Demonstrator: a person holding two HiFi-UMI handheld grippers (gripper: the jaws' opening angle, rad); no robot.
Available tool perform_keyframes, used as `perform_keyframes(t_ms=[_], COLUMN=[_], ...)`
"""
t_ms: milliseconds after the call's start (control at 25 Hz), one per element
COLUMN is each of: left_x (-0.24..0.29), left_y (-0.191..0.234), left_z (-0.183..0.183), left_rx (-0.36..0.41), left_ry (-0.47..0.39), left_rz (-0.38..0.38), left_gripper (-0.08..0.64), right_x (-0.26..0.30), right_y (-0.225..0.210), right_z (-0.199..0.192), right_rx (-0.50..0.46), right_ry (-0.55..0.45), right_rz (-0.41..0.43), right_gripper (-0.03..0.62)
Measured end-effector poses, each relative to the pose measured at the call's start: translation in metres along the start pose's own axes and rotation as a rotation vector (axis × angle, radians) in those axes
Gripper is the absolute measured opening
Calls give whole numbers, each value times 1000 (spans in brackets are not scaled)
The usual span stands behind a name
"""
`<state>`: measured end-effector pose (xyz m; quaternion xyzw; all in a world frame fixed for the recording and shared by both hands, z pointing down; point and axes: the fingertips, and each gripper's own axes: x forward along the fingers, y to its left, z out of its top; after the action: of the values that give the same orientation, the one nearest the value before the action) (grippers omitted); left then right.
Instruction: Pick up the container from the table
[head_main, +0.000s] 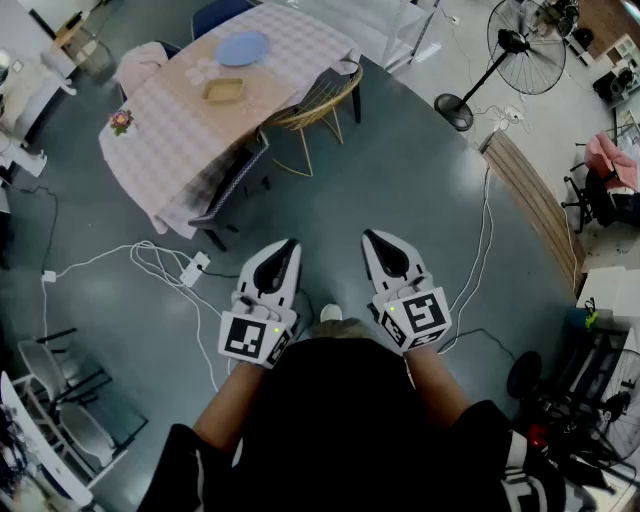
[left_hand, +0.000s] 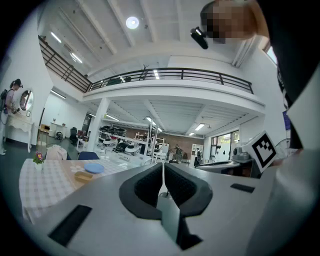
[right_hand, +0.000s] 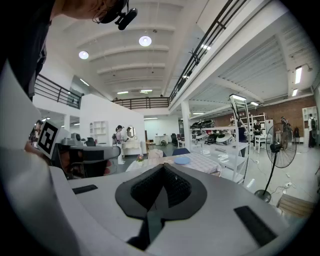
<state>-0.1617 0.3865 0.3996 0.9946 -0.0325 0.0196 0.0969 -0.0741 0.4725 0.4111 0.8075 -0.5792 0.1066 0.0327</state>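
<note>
A shallow tan container (head_main: 223, 90) lies on the table with the checked cloth (head_main: 170, 130) at the far upper left of the head view, beside a pale blue plate (head_main: 243, 48). In the left gripper view the container (left_hand: 83, 176) and plate (left_hand: 93, 168) show small at the left. The plate (right_hand: 182, 161) also shows far off in the right gripper view. My left gripper (head_main: 288, 243) and right gripper (head_main: 368, 236) are held close to my body, well short of the table. Both are shut with nothing between their jaws.
A small flower pot (head_main: 121, 122) stands at the table's left end. Chairs (head_main: 310, 105) ring the table, one with cloth (head_main: 140, 66) draped on it. White cables and a power strip (head_main: 193, 268) lie on the floor. A standing fan (head_main: 520, 50) is at the upper right.
</note>
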Motion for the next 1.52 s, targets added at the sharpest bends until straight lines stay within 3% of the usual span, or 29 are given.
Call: perform_keyframes(t_ms=[320, 520, 720, 800, 880, 1000, 1160, 1360, 1520], left_x=[-11, -16, -17, -16, -14, -12, -12, -7, -3], left_y=[1, -10, -20, -22, -23, -27, -32, -30, -14], left_z=[8, 5, 4, 3, 1, -4, -11, -19, -24], left_rx=[-33, -35, -40, -31, -28, -42, -38, -101, -106], left_ry=[-22, -38, -44, -42, -36, -24, -31, -6, 14], left_rz=[11, 10, -7, -3, -6, -15, -5, 6, 3], left_gripper=[14, 14, 15, 23, 94, 129, 127, 115, 114], right_x=[-16, -24, -39, -44, -48, -53, -56, -45, -26], right_y=[-1, -4, -19, -27, -35, -41, -44, -52, -58], right_z=[14, 10, 8, 6, 2, -2, -12, -25, -31], right_rx=[-52, -33, -25, -9, 14, 31, 43, 49, 69], right_ry=[-41, -43, -55, -45, -30, -22, -17, 14, 36], right_rz=[-21, -7, -46, -60, -74, -79, -60, -28, -36], right_gripper=[-2, 0, 0, 97, 164, 170, 169, 169, 169])
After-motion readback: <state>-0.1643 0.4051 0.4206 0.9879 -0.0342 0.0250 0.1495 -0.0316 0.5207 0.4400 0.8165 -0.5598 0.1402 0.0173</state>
